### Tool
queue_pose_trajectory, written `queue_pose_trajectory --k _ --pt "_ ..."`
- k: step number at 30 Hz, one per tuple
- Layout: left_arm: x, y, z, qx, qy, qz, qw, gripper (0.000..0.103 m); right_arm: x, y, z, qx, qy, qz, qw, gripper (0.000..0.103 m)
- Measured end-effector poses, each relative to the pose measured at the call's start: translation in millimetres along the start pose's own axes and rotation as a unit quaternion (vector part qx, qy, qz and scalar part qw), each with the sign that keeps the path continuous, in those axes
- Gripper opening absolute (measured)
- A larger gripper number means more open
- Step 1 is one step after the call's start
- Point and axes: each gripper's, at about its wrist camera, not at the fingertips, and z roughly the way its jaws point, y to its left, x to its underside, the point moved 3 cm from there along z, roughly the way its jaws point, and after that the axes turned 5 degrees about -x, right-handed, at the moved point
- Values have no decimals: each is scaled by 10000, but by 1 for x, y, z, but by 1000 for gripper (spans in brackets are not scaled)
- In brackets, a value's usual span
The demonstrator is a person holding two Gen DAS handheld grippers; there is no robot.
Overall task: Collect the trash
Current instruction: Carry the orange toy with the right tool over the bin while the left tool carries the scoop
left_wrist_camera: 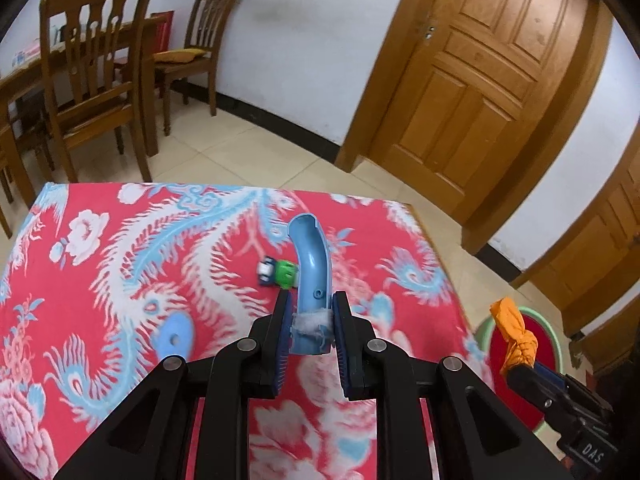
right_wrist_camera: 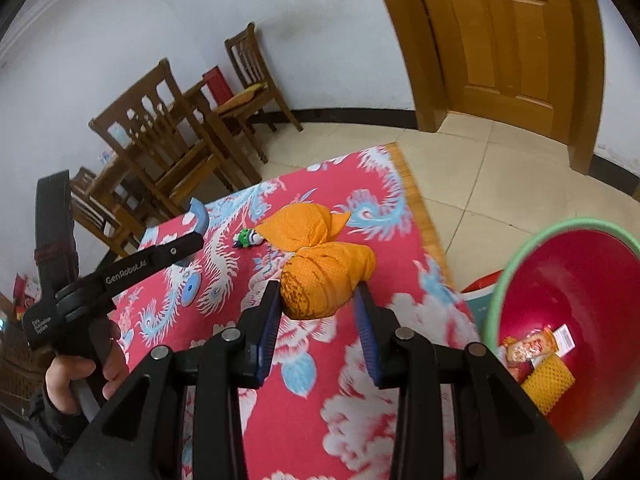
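Red bin [right_wrist_camera: 568, 280], far rim cropped

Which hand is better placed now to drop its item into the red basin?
Right. The right gripper holds the orange cloth bundle and the red basin sits right beside it; the left gripper, holding the blue curved piece, is farther away.

A curved light-blue plastic track piece [left_wrist_camera: 310, 276] stands nearly upright, its open channel facing the camera, a scrap of white fluff [left_wrist_camera: 312, 322] stuck across its lower end, gripped at that end. A crumpled orange cloth [right_wrist_camera: 326, 276], knotted in the middle, is lifted above the table, its lower bulge stained brown. Beside the table stands a red bin with a green rim [right_wrist_camera: 568, 280], holding an orange foam net [right_wrist_camera: 548, 380] and snack wrappers [right_wrist_camera: 530, 348].
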Motion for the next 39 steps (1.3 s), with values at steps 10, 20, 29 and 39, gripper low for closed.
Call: queue_pose_trajectory --k 10,20,29,39 --pt "25 -50 -28 465 -17 246 9986 20 17 -44 -50 229 -283 414 9985 39" --pt "47 -94 -38 758 65 487 9959 20 40 -88 -90 491 -496 866 9938 40" --pt "67 -129 -35 970 229 661 9928 20 58 -125 -113 871 -554 1116 9884 40" --pt "85 -161 -29 1101 408 906 9889 20 79 -173 -120 1201 -483 1555 9793 42"
